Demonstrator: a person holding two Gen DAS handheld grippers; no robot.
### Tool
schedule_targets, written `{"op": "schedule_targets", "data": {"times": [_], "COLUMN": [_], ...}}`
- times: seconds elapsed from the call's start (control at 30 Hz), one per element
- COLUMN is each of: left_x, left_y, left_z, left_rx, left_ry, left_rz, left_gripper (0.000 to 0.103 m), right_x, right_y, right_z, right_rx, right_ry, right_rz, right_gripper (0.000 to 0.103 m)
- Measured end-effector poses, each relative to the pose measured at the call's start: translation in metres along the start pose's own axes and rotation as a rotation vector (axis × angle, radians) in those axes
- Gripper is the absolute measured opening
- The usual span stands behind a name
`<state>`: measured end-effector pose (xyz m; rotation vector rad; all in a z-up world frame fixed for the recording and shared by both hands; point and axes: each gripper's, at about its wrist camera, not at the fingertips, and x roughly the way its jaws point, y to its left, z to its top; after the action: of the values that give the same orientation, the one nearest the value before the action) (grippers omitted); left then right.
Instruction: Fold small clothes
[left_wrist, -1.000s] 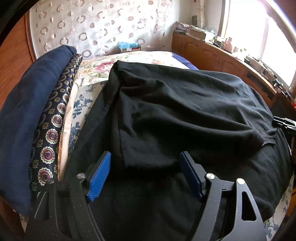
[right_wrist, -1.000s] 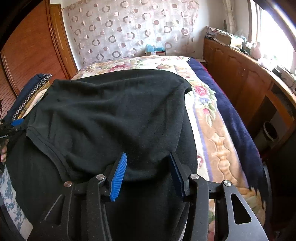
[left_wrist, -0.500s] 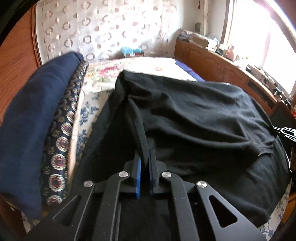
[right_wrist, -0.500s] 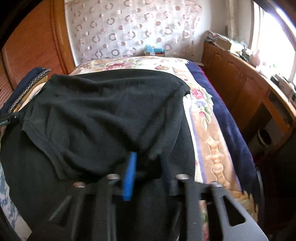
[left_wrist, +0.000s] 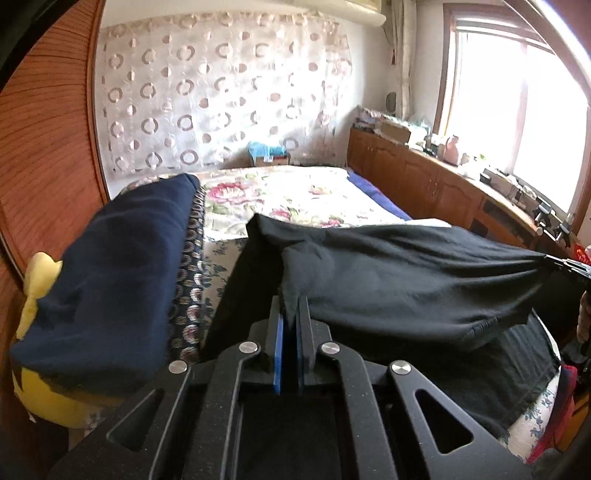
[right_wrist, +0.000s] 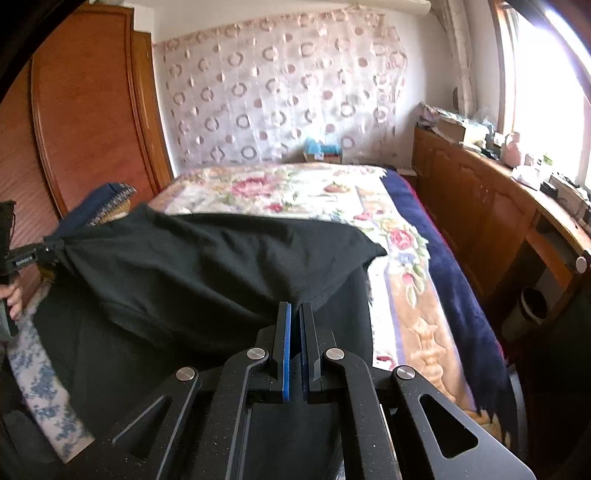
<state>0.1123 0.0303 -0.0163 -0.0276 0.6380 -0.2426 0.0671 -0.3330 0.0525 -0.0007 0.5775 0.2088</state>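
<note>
Where the black garment (left_wrist: 399, 280) hangs stretched above the bed (left_wrist: 295, 192), near its foot edge, I see soft creases and a stitched hem; my left gripper (left_wrist: 291, 314) and right gripper (right_wrist: 295, 314) each pinch a fold of it, jaws nearly together.

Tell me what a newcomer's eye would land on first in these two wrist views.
First, the black garment stretched across the middle of the bed, pinched at one edge by the left gripper and at the other by the right gripper, both shut on the cloth. Next, the floral bedspread beyond it and the bright window at the right. A folded navy pile lies at the left edge.
</note>
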Motion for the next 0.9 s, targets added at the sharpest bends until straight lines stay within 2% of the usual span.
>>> {"op": "schedule_targets", "data": {"times": [0.47,0.67,0.77,0.83,0.9], "left_x": [-0.043,-0.038,-0.028,-0.026,-0.028], "left_y": [0.008,0.011,0.010,0.009,0.008], "left_z": [-0.034,-0.050,-0.058,-0.060,-0.062], "left_rx": [-0.024,-0.042,-0.042,-0.033,-0.031], "left_ry": [-0.025,0.017,0.056,0.070,0.064], "left_rz": [0.027,0.031,0.053,0.068,0.071], "left_gripper": [0.006,0.006,0.006,0.012,0.031], "right_x": [-0.051,-0.059,-0.049,-0.041,-0.034], "right_y": [0.006,0.006,0.004,0.002,0.000], "right_z": [-0.038,-0.050,-0.057,-0.062,-0.058], "right_rx": [-0.044,-0.043,-0.016,-0.010,-0.002], "right_ry": [-0.019,0.026,0.080,0.114,0.125], "right_rz": [0.040,0.054,0.070,0.053,0.034], "right_gripper": [0.004,0.004,0.004,0.004,0.005]}}
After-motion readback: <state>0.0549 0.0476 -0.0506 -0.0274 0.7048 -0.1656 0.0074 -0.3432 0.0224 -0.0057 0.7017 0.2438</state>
